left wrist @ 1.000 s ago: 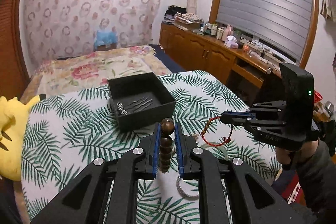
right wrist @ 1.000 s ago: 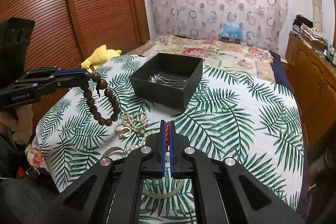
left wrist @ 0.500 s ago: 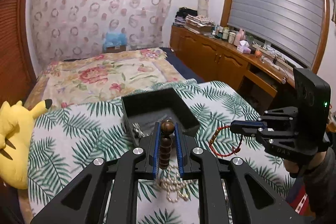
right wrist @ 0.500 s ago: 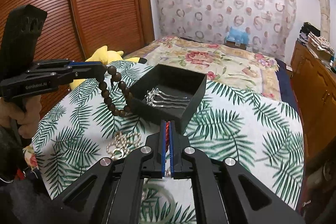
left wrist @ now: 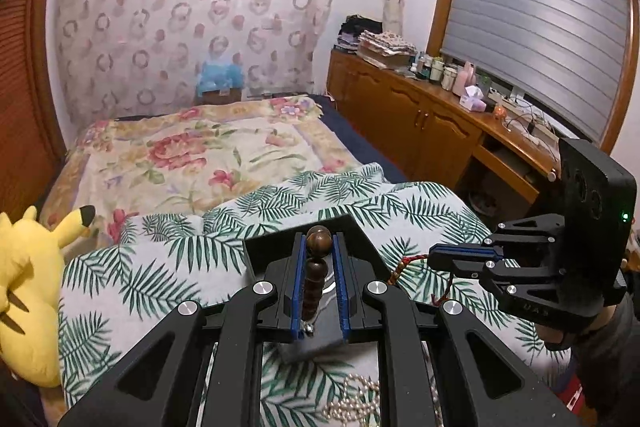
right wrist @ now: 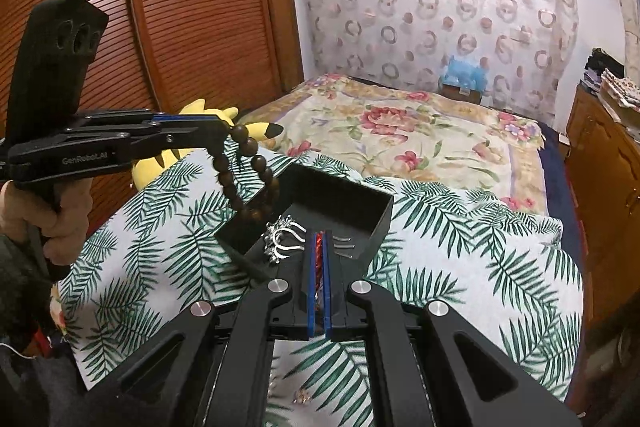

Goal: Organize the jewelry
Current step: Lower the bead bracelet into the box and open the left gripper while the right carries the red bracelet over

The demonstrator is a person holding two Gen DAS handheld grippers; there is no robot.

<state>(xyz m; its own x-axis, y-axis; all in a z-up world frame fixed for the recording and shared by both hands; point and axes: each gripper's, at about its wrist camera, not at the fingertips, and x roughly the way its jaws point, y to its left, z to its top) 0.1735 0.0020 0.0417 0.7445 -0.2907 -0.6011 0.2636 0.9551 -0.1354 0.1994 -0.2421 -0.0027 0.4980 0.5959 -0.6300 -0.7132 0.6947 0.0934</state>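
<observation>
The left gripper (right wrist: pixel 224 126) is held level above the palm-leaf cloth (right wrist: pixel 460 247), a hand (right wrist: pixel 52 215) wrapped round its grip, and its fingers are clamped on the top bead of a brown wooden bead bracelet (right wrist: pixel 244 179). The loop hangs down so that its lowest beads sit at the near left rim of the black box (right wrist: pixel 380 223); whether they touch it cannot be told. The right gripper (right wrist: pixel 320 255) points forward over the box's near edge, its blue pads pressed together on a red cord bracelet (left wrist: pixel 416 267), which dangles beside the box. Inside the box lie silver hairpins (right wrist: pixel 288 239) with curved prongs. A pearl necklace (left wrist: pixel 356 399) lies on the cloth on the near side of the box
</observation>
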